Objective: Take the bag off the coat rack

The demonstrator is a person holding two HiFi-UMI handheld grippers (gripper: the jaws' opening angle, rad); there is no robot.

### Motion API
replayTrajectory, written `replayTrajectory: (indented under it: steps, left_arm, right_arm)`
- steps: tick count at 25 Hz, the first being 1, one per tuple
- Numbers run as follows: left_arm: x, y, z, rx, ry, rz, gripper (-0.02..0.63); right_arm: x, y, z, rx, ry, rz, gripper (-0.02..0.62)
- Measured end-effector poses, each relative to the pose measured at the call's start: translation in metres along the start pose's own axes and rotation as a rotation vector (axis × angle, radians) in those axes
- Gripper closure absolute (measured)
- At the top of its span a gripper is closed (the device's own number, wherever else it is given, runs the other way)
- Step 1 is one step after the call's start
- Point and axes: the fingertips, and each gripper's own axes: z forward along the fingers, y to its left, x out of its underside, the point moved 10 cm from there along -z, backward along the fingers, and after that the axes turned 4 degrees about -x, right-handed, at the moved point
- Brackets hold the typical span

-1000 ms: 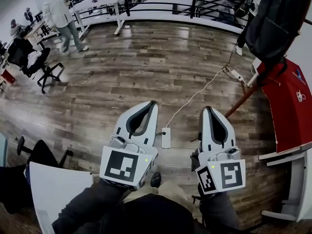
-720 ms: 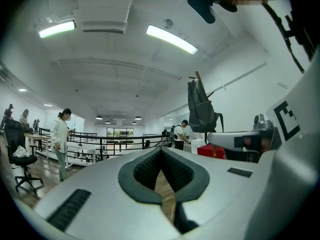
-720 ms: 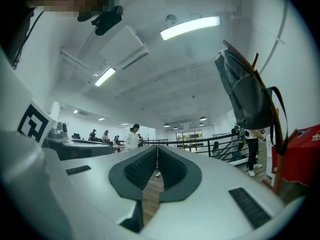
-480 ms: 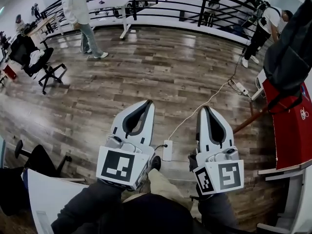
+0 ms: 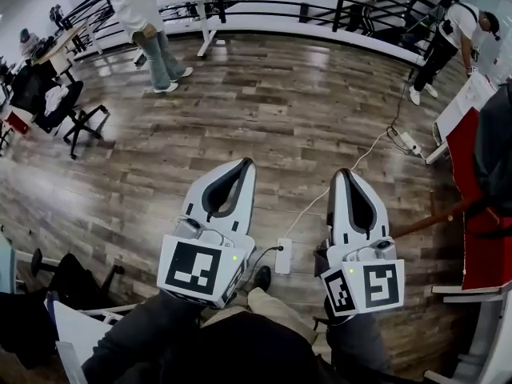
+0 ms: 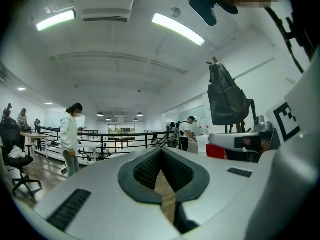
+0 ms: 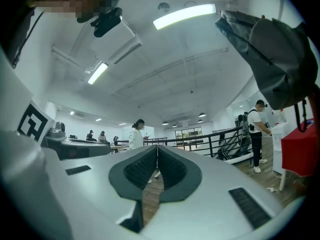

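A person is holding 2 claws side by side, pointing them level across a wooden floor [image 5: 264,94]. The left claw [image 5: 245,165] and right claw [image 5: 344,174] are both clenched with nothing between their pads, probably because nothing is within reach yet. The dark bag [image 6: 227,100] is hanging high from the top of the coat rack [image 6: 214,61], off to the right and well apart from both claws. Hanging there is keeping it clear of the floor, so freeing it is likely calling for an upward lift.
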Motion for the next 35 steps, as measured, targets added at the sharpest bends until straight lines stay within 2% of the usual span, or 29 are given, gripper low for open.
replayTrajectory:
  steps: [7, 18, 22, 27, 35]
  left_arm:
    - [-0.011, 0.034, 0.048, 0.015, -0.003, 0.014, 0.597]
    - [-0.007, 0.044, 0.111, 0.113, -0.026, 0.040, 0.597]
    - [0.005, 0.046, 0.146, 0.195, -0.045, 0.008, 0.597]
    - [0.023, 0.078, 0.216, 0.295, -0.055, -0.009, 0.597]
    - [0.029, 0.125, 0.343, 0.554, -0.083, -0.042, 0.597]
  right_arm:
    - [0.000, -0.013, 0.055, 0.025, -0.029, -0.007, 0.588]
    - [0.006, -0.044, 0.086, 0.123, -0.045, -0.024, 0.588]
    - [0.016, -0.059, 0.099, 0.200, -0.048, -0.051, 0.588]
    - [0.033, -0.077, 0.148, 0.303, -0.032, -0.087, 0.588]
    - [0.043, -0.105, 0.232, 0.576, -0.024, -0.140, 0.588]
